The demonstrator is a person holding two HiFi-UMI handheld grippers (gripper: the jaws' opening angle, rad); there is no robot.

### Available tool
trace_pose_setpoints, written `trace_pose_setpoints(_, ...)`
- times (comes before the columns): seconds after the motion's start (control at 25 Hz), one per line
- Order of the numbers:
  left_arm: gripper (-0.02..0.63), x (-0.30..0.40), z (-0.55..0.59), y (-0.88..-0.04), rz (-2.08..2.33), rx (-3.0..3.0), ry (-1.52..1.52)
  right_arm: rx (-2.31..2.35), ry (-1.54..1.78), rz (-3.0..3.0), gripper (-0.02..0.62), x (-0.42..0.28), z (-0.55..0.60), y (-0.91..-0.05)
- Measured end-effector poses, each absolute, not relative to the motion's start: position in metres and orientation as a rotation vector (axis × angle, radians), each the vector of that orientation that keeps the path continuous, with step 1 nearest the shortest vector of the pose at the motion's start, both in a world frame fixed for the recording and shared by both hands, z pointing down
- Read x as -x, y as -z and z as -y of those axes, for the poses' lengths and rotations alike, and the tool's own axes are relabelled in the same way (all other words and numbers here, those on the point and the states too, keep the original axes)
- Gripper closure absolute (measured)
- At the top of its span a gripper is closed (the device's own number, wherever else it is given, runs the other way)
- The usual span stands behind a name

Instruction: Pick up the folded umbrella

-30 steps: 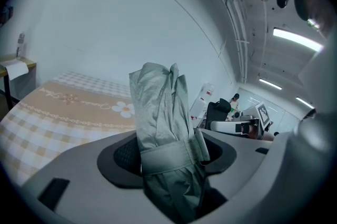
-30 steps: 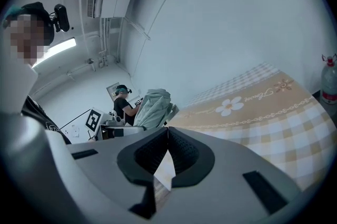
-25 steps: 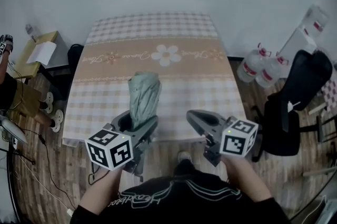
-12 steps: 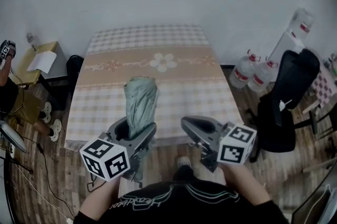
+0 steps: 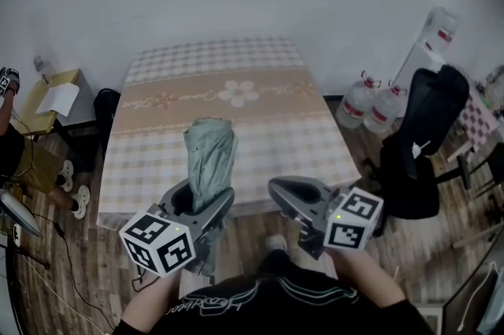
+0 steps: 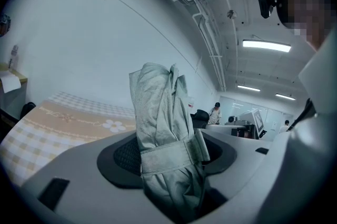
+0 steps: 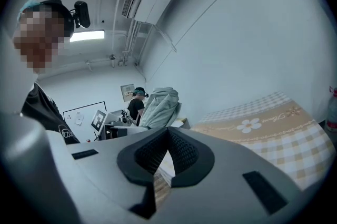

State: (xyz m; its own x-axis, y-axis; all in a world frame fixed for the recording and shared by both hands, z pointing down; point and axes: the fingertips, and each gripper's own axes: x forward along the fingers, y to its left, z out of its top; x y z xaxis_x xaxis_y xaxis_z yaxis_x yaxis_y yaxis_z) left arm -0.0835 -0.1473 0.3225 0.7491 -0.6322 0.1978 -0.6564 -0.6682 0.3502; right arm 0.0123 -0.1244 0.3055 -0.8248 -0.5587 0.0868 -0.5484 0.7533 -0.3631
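A folded pale green umbrella [image 5: 209, 156] stands upright in my left gripper [image 5: 199, 202], above the near edge of the checked table [image 5: 268, 89]. In the left gripper view the umbrella [image 6: 163, 117] fills the gap, both pads of the left gripper [image 6: 168, 157] press on it, and its strap lies right at the pads. My right gripper [image 5: 288, 192] hovers to the right of it, off the table's near edge, shut and empty. In the right gripper view the right gripper [image 7: 167, 149] has its pads together, and the umbrella [image 7: 160, 101] shows beyond them on the left.
A black office chair [image 5: 429, 144] and large water bottles [image 5: 370, 105] stand right of the table. A small side table with papers [image 5: 55, 89] and a seated person [image 5: 16, 144] are at the left. The flower-print tablecloth carries nothing else.
Both grippers have risen a little and drawn back from the table. The umbrella has stayed in the left gripper's hold and come up with it.
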Motion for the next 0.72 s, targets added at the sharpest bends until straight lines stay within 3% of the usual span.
trace_pose_setpoints(0.72,0.330,0.092,0.131,-0.324,0.982,-2.557,-0.081,0.954,0.579,-2.923,0.583,-0.004,0.108,-0.310)
